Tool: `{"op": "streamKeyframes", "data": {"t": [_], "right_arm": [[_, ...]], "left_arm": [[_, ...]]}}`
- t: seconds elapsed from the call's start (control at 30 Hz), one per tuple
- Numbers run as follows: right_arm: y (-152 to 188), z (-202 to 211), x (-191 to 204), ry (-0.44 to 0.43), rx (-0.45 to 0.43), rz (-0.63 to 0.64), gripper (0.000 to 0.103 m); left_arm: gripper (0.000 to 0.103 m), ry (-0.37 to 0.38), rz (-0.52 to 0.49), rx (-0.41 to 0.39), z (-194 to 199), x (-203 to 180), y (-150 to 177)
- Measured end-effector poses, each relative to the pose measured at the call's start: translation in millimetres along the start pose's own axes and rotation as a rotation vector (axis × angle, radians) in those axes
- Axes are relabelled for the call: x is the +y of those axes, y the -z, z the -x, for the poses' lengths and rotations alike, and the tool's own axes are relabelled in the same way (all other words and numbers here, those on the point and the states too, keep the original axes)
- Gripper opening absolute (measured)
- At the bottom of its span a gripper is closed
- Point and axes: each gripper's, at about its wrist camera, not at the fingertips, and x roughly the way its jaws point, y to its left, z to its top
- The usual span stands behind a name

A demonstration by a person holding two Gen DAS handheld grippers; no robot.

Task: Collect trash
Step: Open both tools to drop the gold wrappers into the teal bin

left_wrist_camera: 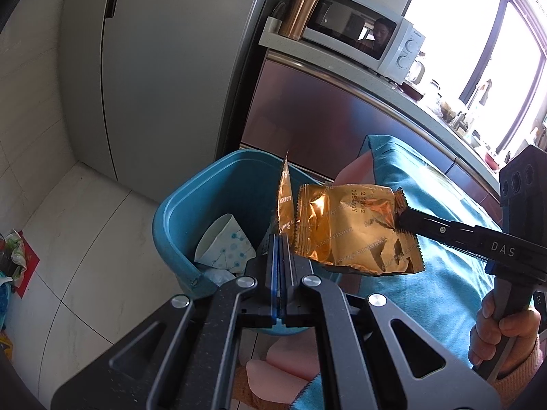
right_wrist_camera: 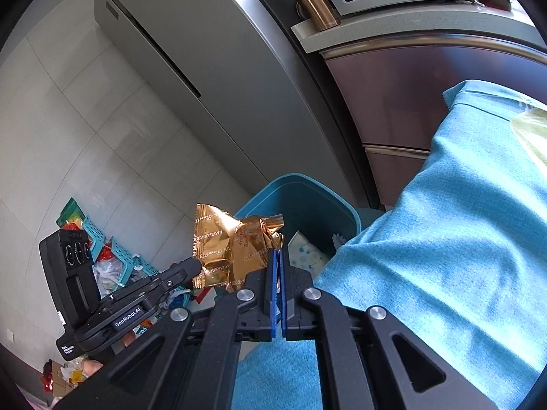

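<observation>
1. The left tool is closed on the bottom edge of a gold foil wrapper. The wrapper stands upright and edge-on to the left camera, over the open blue bin.
2. The right tool reaches in from the right and is clamped on the crimped end seam of a second gold wrapper. This wrapper hangs flat just beside the first, above the bin's near right rim and beside the blue cloth.
3. Both wrappers look empty or nearly so. They are very light, thin and crinkly, with no stiffness of their own beyond what the creases give.
4. The foil is glossy, so it is probably slippery. A pinch on the flat middle could slide, while the serrated, doubled end seams should give the pads more to bite on. Both tools hold at or near such an edge.
5. Nothing here is fragile, and squeezing hard costs nothing. The risk is in the release: something this light may cling to a pad or drift sideways instead of dropping straight.
6. The bin already holds a folded patterned paper. There looks to be plenty of room beside it.
7. I judge that each wrapper should be well inside the rim line before the tools open, the right one especially.
</observation>
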Motion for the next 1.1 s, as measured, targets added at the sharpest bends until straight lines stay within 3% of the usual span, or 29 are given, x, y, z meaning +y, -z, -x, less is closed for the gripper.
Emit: {"op": "streamKeyframes", "data": {"t": [0.33, 0.73, 0.9, 1.1], "right_arm": [[0.8, -19.1, 14.0, 0.041, 0.038, 0.039, 0.002], [0.3, -40.7, 21.1, 0.073, 0.087, 0.058, 0.011], [4.8, -28.9, 15.8, 0.065, 0.063, 0.054, 0.023], [15.0, 14.6, 12.3, 0.088, -0.031, 0.081, 0.058]], "left_arm": [[0.001, -0.019, 0.010, 0.036, -21.3, 5.5, 2.5], [0.004, -0.024, 0.029, 0.088, -46.4, 9.7, 6.6], [0.015, -0.010, 0.021, 0.072, -40.4, 8.2, 11.0], [0.053, 0.041, -0.047, -0.032, -1.4, -9.7, 15.8]]}}
